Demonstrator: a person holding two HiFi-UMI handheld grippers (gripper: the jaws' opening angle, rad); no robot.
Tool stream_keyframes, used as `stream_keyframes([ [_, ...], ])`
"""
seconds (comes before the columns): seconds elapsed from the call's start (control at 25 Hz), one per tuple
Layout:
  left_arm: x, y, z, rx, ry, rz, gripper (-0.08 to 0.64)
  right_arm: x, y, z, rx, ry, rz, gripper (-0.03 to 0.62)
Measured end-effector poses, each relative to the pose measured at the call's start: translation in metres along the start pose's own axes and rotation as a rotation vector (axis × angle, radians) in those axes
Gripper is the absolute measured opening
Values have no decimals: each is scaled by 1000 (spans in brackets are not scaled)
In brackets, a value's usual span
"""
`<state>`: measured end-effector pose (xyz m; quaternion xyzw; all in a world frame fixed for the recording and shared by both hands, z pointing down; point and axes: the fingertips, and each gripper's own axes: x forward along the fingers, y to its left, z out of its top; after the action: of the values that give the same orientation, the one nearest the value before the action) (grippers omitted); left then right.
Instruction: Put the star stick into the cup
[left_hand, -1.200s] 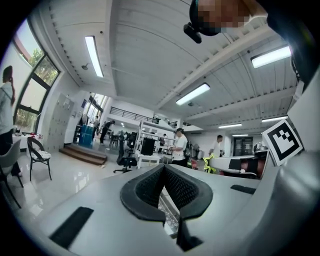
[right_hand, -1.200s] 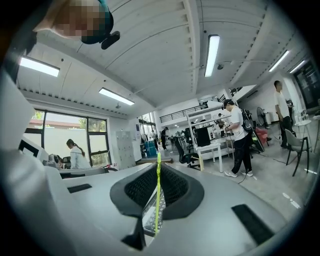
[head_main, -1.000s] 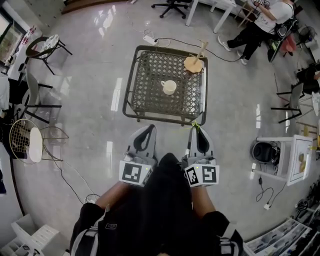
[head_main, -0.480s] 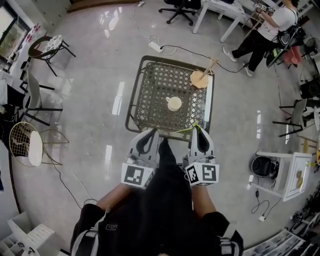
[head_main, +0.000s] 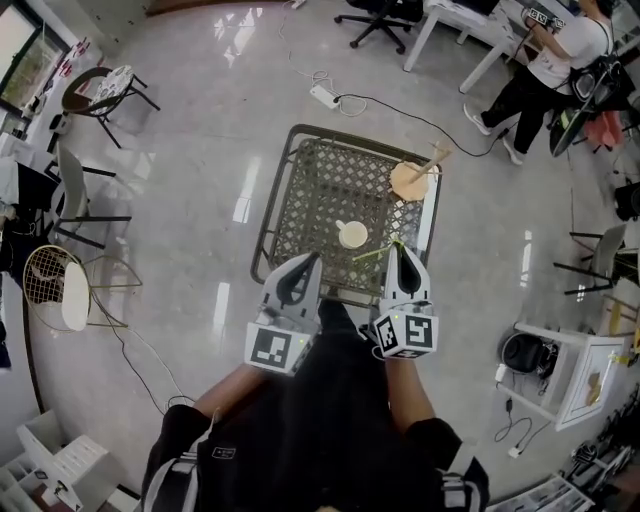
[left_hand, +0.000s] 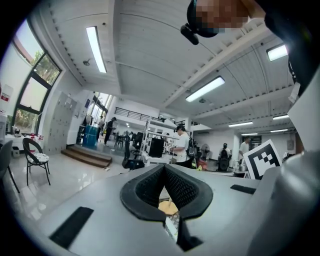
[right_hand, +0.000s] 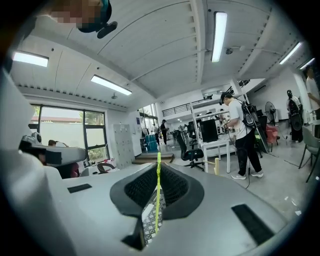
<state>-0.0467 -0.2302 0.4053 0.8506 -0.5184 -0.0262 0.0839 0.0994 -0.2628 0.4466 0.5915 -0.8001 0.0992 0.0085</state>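
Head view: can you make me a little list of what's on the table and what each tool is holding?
table: metal lattice top
on the table: white cup; round wooden stand
left tool: shut, holding nothing
right tool: shut on star stick
star stick: thin, yellow-green, not in the white cup yet
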Motion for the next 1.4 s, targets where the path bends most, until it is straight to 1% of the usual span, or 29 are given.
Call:
stream_keyframes([
  [0.12, 20, 9, -5, -2, 17, 4, 17, 26, -12, -14, 5, 34, -7, 20],
  [0.32, 56, 12, -11, -16, 29, 11, 17, 62, -39, -51, 9, 107, -10, 20],
  [0.52, 81, 18, -19, -21, 55, 23, 17, 93, -65, -86, 37, 178, -24, 20],
  [0.72, 95, 32, -28, -34, 78, 42, 17, 120, -73, -123, 64, 243, -23, 20],
  [0.96, 113, 38, -34, -44, 99, 49, 15, 144, -79, -160, 80, 309, -14, 20],
  [1.28, 127, 50, -43, -55, 123, 69, 17, 164, -81, -207, 98, 418, -2, 20],
  [1.4, 130, 52, -43, -57, 124, 74, 17, 167, -84, -219, 103, 454, 0, 20],
])
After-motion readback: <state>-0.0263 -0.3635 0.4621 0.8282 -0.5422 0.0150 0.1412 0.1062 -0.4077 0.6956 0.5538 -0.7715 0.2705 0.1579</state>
